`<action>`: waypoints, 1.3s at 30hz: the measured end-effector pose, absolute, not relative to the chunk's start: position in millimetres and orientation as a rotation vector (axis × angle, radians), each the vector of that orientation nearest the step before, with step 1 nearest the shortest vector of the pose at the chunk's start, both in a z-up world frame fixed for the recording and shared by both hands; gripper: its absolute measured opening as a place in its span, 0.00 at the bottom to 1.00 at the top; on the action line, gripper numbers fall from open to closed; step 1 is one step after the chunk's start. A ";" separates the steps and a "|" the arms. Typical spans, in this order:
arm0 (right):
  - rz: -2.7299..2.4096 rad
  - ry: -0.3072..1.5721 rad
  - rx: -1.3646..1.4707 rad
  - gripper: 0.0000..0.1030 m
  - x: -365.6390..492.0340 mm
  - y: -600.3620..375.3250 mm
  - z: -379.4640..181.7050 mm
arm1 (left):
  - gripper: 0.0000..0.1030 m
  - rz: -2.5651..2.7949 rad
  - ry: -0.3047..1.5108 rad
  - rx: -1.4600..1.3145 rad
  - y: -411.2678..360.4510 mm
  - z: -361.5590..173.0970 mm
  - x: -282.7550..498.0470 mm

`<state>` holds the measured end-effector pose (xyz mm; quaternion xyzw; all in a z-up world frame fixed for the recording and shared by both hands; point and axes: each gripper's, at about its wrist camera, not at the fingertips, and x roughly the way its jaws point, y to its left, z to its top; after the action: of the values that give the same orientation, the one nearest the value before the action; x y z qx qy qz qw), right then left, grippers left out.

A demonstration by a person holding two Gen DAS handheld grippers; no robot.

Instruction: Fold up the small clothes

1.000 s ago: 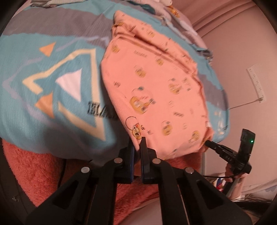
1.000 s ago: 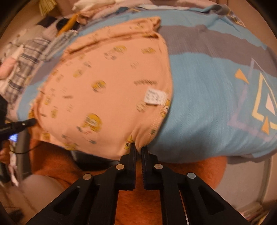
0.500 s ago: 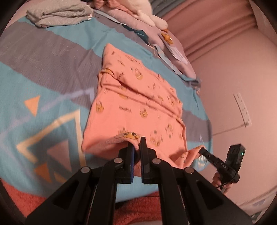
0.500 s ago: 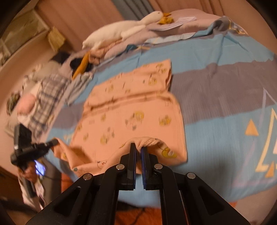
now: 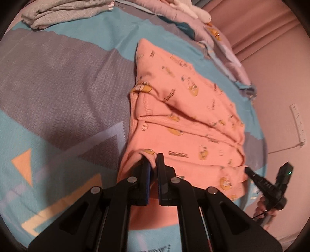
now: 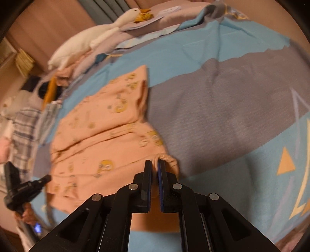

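Observation:
A small peach garment (image 5: 186, 120) printed with yellow cartoon figures lies on a blue and grey bedspread (image 5: 62, 93). Its near half is lifted and carried over the far half. My left gripper (image 5: 153, 160) is shut on one near corner of the garment. My right gripper (image 6: 154, 164) is shut on the other near corner (image 6: 166, 160). The right gripper (image 5: 250, 171) also shows at the right edge of the left wrist view, and the left gripper (image 6: 45, 178) at the lower left of the right wrist view. The garment (image 6: 100, 124) looks creased across its middle.
A folded grey garment (image 5: 65, 11) lies at the bed's far left. A white plush duck (image 6: 93, 36) and pillows sit at the head of the bed. Plaid cloth (image 6: 25, 131) and other clothes pile up on one side. A wall (image 5: 286, 81) with a power strip is close by.
Both grippers carried the garment's near edge from over the bed's front edge, forward across the bed. The garment now doubles over itself instead of hanging down.

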<state>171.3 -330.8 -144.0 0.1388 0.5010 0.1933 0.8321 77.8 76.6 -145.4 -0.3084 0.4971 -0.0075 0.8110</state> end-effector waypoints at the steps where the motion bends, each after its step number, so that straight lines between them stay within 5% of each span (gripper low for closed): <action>1: 0.409 1.068 0.294 0.06 172.6 -331.4 -144.3 | 0.05 -0.014 1.064 -0.657 77.2 -147.0 79.0; 6: 0.383 1.029 0.203 0.07 166.0 -332.4 -126.7 | 0.23 -0.047 1.038 -0.654 81.1 -132.2 71.2; 9: 0.401 0.984 0.168 0.15 154.7 -338.0 -110.0 | 0.32 -0.072 0.996 -0.619 74.7 -113.8 59.2; 13: 0.445 0.979 0.141 0.31 140.2 -332.4 -103.5 | 0.35 -0.064 0.972 -0.575 63.7 -100.0 44.3; 17: 0.489 1.012 0.119 0.33 128.1 -320.2 -110.4 | 0.40 -0.048 0.950 -0.591 65.1 -93.1 31.4; 21: 0.514 1.053 0.082 0.33 122.1 -308.0 -121.6 | 0.38 -0.069 0.942 -0.615 62.6 -90.2 22.9; 24: 0.527 1.086 0.063 0.32 120.4 -299.8 -131.5 | 0.16 -0.119 0.967 -0.597 49.8 -96.7 24.0; 27: 0.542 1.105 0.050 0.32 120.6 -291.8 -139.7 | 0.08 -0.142 1.012 -0.571 34.6 -111.5 31.6; 39: 0.516 1.038 -0.063 0.31 130.5 -268.7 -146.4 | 0.07 -0.143 1.091 -0.519 6.8 -153.2 57.9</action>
<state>130.5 -268.7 -146.4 -0.0297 0.4902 0.2436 0.8363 57.9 6.8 -153.2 -0.2437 0.5127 -0.0673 0.8205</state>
